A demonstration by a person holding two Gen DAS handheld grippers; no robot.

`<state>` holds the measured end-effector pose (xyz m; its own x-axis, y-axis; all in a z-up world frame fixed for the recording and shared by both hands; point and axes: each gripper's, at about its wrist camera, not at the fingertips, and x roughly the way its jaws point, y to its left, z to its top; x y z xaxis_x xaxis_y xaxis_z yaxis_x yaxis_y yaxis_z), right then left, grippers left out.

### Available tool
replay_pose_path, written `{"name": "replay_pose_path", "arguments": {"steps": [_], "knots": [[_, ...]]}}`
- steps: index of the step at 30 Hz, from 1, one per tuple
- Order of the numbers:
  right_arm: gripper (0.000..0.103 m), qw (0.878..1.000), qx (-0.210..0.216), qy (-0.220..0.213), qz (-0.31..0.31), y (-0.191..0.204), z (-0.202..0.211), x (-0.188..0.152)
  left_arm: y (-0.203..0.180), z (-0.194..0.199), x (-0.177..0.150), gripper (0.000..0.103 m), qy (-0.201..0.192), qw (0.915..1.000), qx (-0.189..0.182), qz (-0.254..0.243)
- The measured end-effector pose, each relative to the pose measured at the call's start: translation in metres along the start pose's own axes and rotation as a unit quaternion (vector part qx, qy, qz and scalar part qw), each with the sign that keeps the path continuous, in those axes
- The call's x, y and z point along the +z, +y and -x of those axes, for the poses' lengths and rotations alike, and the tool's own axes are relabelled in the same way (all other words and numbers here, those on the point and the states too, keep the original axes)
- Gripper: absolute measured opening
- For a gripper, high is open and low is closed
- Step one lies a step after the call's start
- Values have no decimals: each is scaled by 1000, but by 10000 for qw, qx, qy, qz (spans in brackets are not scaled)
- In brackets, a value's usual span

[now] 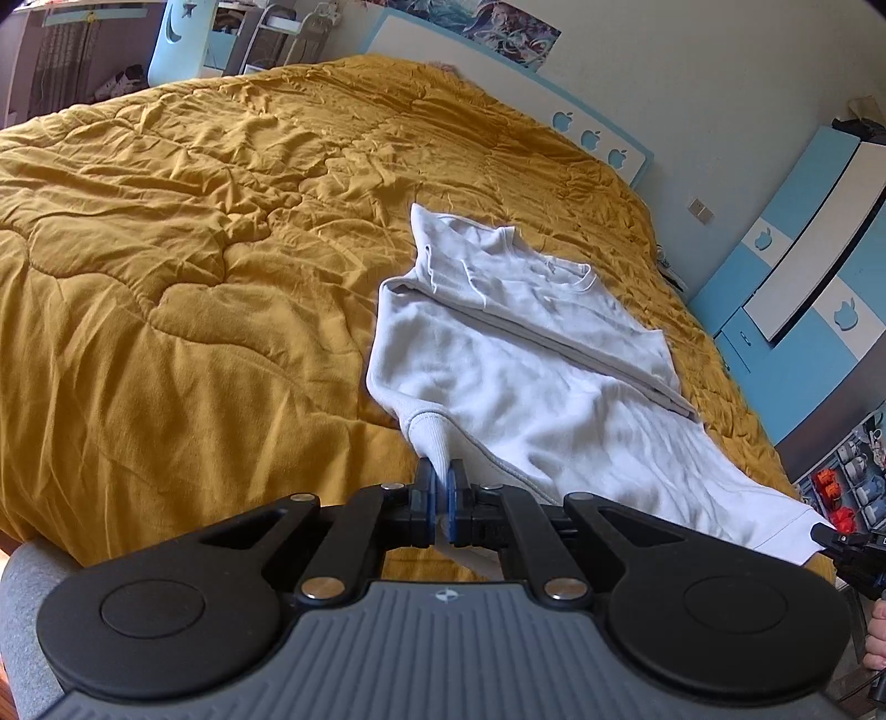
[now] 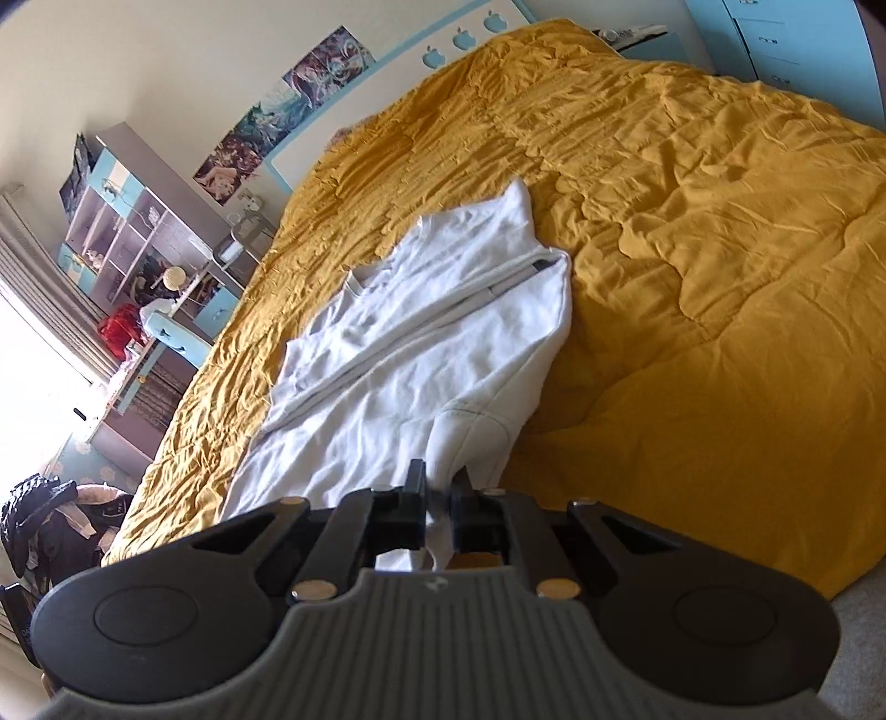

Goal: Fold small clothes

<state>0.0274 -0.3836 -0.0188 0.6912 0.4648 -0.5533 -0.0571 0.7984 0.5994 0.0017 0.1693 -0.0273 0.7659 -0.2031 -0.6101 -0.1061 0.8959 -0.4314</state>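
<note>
Both tongs, left [image 1: 441, 486] & right [image 2: 439, 493], pinching near hem of white cotton sweatshirt [image 1: 515, 354] on mustard quilted bed [image 1: 194, 249]; uneven lift could undo the sleeve fold.

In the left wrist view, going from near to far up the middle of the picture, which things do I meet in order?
Left gripper, shut on the hem → white sweatshirt → yellow quilt → white-and-blue headboard → posters on the wall.

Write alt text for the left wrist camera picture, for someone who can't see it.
The left gripper is shut on the near edge of a white sweatshirt that lies partly folded on a mustard quilt. At the right edge, the right gripper holds the sweatshirt's other near corner.
</note>
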Motion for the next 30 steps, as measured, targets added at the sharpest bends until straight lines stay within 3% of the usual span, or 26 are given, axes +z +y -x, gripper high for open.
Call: {"name": "replay_pose_path", "arguments": {"steps": [4,8,14,20,23,26,28,29,30], "knots": [[2,9978,412,-524,-45,6,7,8,-20,7,6,3,-367,9987,207,-275],[2,9956,558,-755,41,14,9,17,-40,16,15,3,-731,9958,249,-495],[0,9868,865,-1255,555,27,24,24,-66,25,28,4,-1041,9882,451,-1025],[0,9748,1030,-1849,699,31,42,29,-71,22,38,4,-1161,9887,332,-890],[0,9845,600,-1354,944,34,30,39,-73,11,42,4,-1071,9906,277,-809],[0,9941,251,-723,775,22,13,36,-70,6,37,3,-1026,9917,250,-736],[6,9976,-89,-313,618,8,3,26,-65,5,32,3,-941,9932,171,-662],[20,9981,-234,-141,559,3,-1,23,-62,5,31,3,-899,9940,138,-601],[41,9979,-432,47,474,-3,-4,18,-59,5,29,3,-868,9947,127,-538]]}}
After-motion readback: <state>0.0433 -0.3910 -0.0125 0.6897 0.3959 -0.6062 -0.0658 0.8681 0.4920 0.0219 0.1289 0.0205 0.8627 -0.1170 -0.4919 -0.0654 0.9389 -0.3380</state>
